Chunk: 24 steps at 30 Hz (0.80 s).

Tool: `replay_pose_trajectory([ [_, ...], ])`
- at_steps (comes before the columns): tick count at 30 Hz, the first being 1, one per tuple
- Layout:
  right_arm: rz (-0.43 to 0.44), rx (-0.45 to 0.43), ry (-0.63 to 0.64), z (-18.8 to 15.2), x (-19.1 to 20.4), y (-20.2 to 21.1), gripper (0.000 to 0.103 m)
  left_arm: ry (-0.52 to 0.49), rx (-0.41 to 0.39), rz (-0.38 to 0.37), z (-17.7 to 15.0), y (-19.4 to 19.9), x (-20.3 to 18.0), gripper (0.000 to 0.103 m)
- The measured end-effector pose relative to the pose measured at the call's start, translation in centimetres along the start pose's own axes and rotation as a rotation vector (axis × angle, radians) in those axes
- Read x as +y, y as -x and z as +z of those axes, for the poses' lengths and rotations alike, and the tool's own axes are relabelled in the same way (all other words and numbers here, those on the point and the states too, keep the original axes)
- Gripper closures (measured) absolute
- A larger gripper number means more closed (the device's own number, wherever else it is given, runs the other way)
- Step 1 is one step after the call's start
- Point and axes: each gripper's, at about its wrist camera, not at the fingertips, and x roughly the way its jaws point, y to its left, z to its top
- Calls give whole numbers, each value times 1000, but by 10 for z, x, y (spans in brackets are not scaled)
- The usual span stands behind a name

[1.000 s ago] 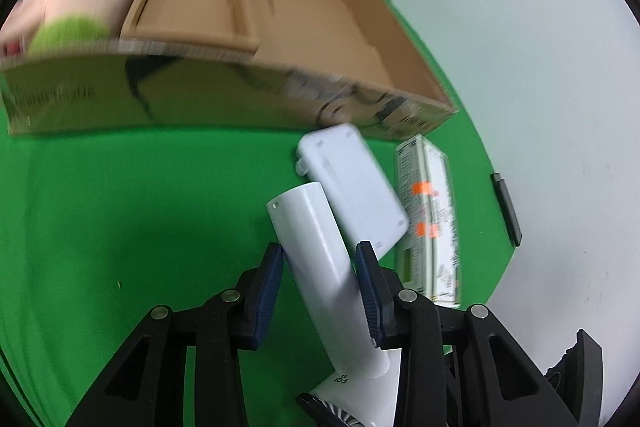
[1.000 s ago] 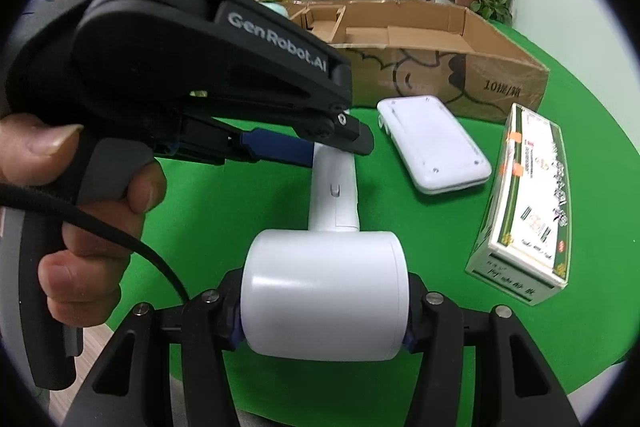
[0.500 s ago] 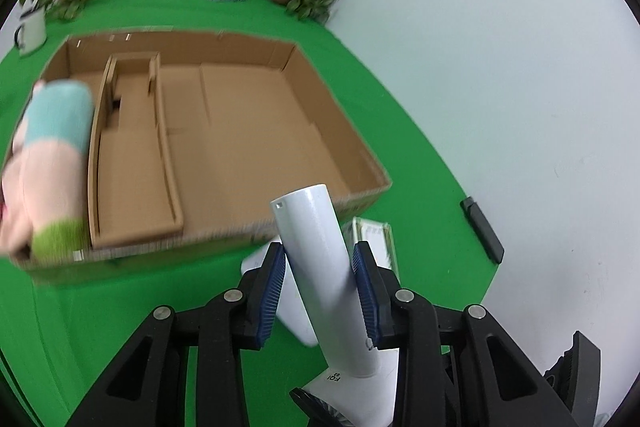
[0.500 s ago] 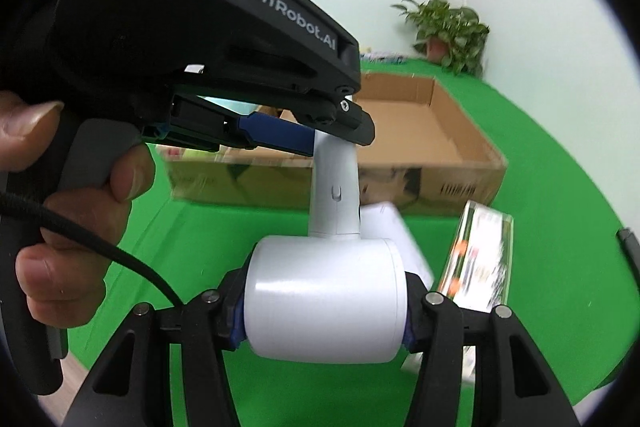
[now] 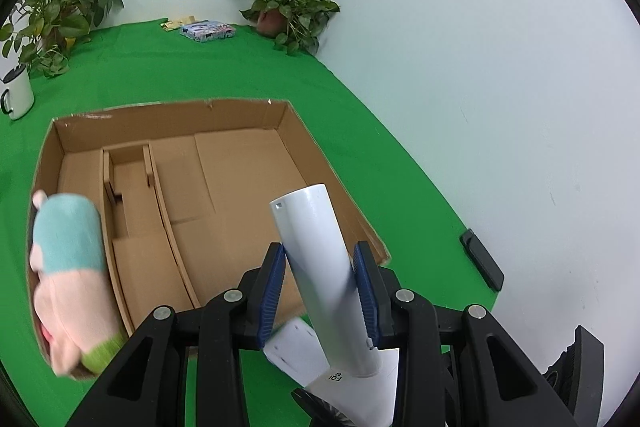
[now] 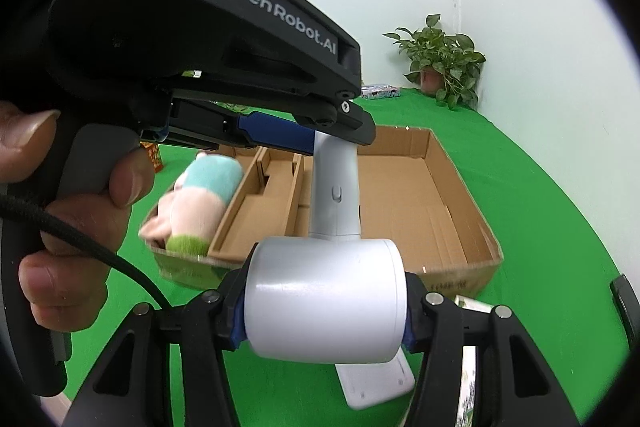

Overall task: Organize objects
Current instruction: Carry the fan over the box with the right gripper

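A white hair dryer is held by both grippers in the air. My left gripper (image 5: pixel 319 287) is shut on its handle (image 5: pixel 320 267). My right gripper (image 6: pixel 324 311) is shut on its round barrel (image 6: pixel 324 299). The left gripper body (image 6: pixel 200 39) fills the upper left of the right wrist view. The dryer hangs above the near edge of an open cardboard box (image 5: pixel 224 183), also in the right wrist view (image 6: pixel 420 199). A pink, teal and green plush toy (image 5: pixel 68 275) lies in the box's left compartment, also in the right wrist view (image 6: pixel 196 203).
A white flat device (image 6: pixel 376 383) and a green-and-white carton (image 6: pixel 468 379) lie on the green cloth below the dryer. A black remote (image 5: pixel 482 259) lies at the cloth's right edge. Potted plants (image 5: pixel 288 3), a white mug (image 5: pixel 16 93) and a small colourful box (image 5: pixel 208 31) stand at the back.
Both grippers have lifted the dryer and carried it forward, from low over the cloth to above the box's near edge. The white device and carton dropped below in view.
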Motion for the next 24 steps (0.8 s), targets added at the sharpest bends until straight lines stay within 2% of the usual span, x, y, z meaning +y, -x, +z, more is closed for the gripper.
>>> replay_pose_trajectory([
  [3,24,21,-11,13,-4,-16,49,14,10,29,29,-18,2,71],
  [9,73,77,-35,33,-12,-52,49,38,54,63,64,-55,28,71],
  [14,96,129,-50,41,-11,-73,49,39,86,86,82,-94,53,71],
  [17,113,167,-68,39,-15,-84,49,51,115,94,86,-115,67,71],
  [24,154,289,-112,19,-22,-121,49,94,230,124,71,-173,100,71],
])
